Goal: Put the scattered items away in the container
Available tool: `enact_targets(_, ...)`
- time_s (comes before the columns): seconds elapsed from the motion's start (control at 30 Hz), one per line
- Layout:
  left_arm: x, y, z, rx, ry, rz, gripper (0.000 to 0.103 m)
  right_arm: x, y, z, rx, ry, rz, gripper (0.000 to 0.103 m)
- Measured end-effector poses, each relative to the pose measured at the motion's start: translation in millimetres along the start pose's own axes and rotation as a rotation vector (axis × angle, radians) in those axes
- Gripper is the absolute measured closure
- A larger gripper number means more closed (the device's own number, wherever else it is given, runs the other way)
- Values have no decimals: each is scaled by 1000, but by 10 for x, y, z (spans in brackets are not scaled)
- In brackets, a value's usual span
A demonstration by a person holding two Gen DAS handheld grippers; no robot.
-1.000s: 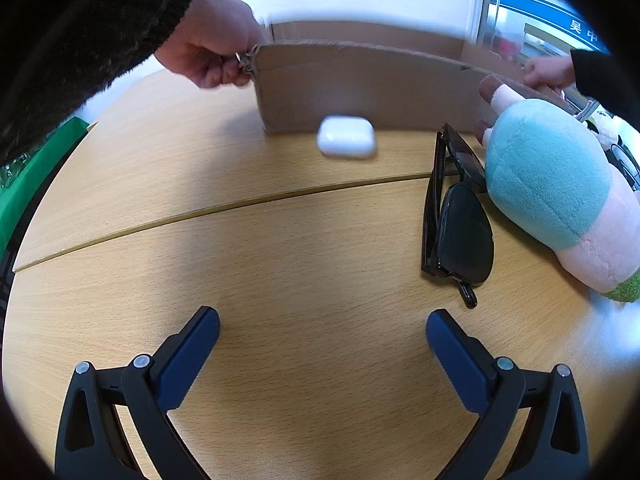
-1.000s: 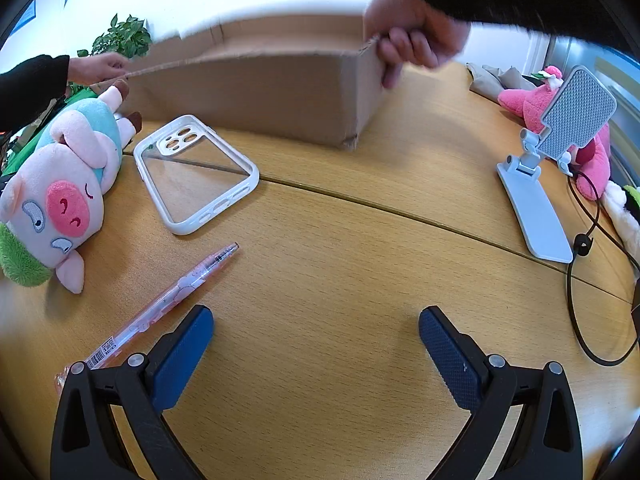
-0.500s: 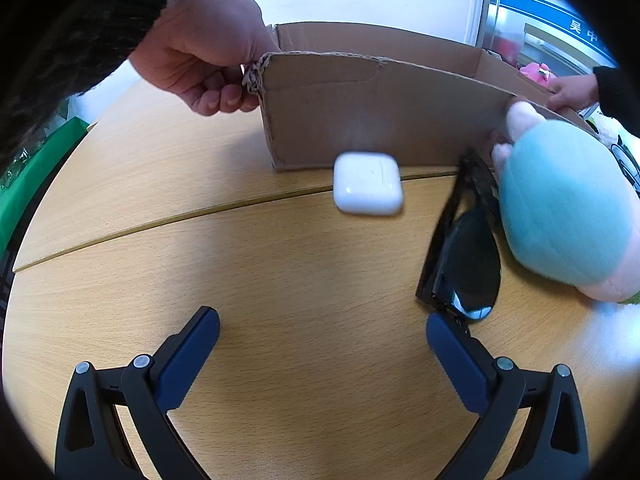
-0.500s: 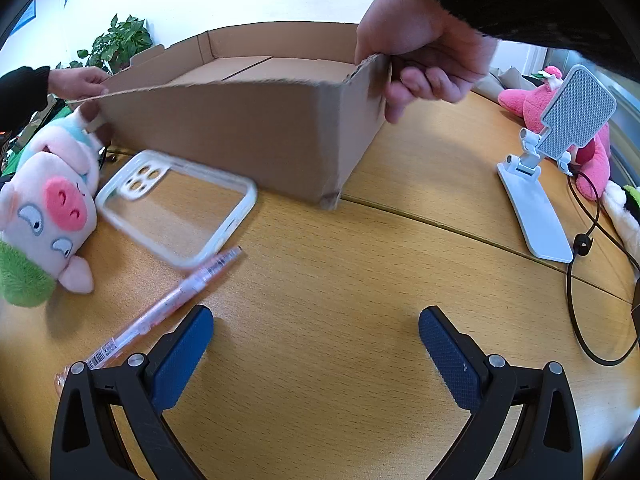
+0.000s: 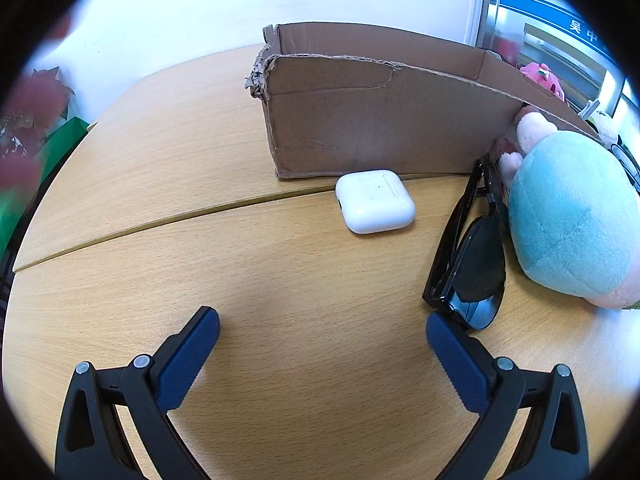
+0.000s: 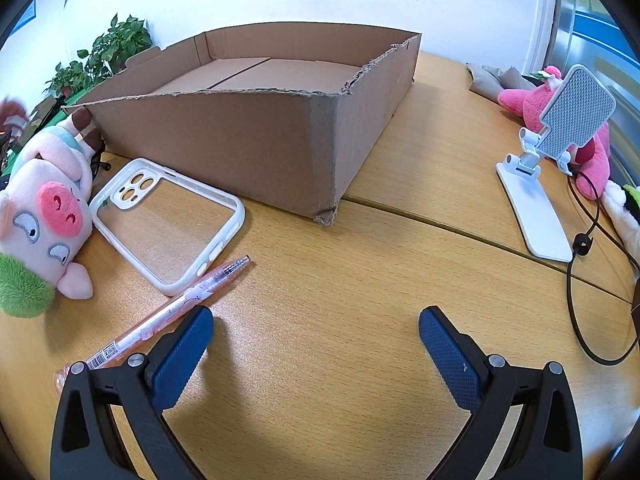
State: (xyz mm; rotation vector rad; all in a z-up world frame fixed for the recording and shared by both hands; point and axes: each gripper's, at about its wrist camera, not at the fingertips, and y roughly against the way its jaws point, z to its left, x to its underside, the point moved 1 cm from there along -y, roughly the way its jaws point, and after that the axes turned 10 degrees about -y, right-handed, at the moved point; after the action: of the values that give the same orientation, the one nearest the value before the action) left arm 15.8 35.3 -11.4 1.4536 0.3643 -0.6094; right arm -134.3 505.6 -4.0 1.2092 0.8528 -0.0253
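Meanwhile, on the bench (image 6: pixel 320 360):
Left hand-held gripper (image 5: pixel 322 338): spread, empty; white earbud case (image 5: pixel 375 201) at 12 o'clock, just before the cardboard box (image 5: pixel 380 128).
Right hand-held gripper (image 6: pixel 316 338): spread, empty; pink pen (image 6: pixel 176 308) beside its left finger, long axis toward 2 o'clock.
Nearer arm: likely the right, to the pen.

Black left claw (image 5: pixel 322 330) and right claw (image 6: pixel 316 328), textured blue pads, seemingly silver screws.
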Motion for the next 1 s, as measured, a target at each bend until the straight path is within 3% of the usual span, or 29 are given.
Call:
enact_targets(0.87, -1, 1, -3, -1, 0, 0, 0, -38, -23, -9, 17, -29, -2, 0)
enact_targets(1.0, 0, 1, -5, -1, 1, 0, 0, 110, 75, -64, 1, -7, 0, 0)
